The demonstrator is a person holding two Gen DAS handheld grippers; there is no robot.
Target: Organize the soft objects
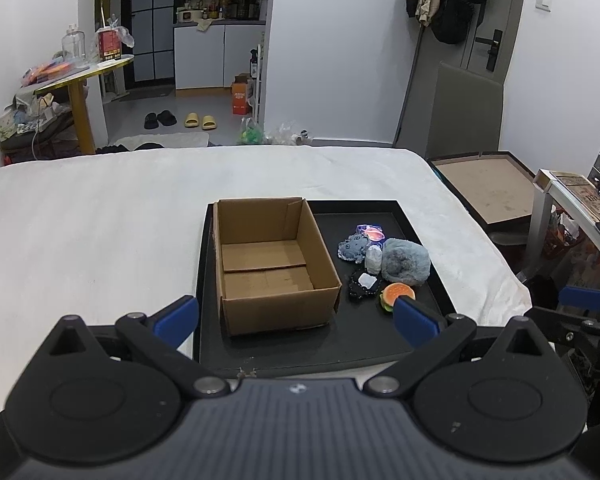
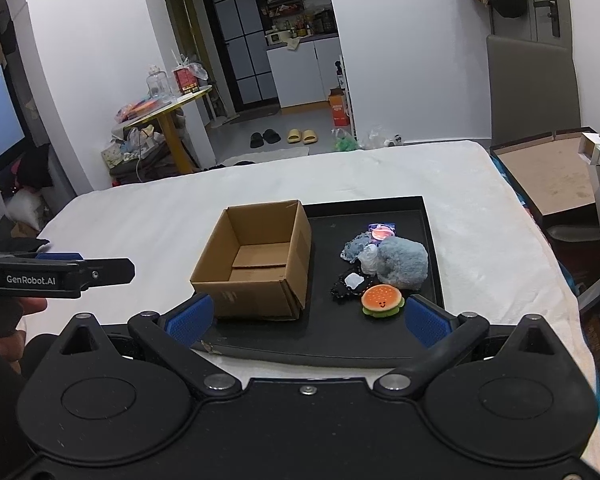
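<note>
Here we see a white-sheeted bed bearing a flat black tray. On it stands an empty brown cardboard box; at its 3 o'clock lies a fluffy grey-blue plush, light and squashy, best pinched across its middle. Our left gripper and right gripper hover, fingers spread wide, empty.

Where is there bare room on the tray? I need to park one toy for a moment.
The black tray is bare along its near edge, in front of the cardboard box, and at its far right corner. It is crowded around the burger toy and the blue plush.
</note>
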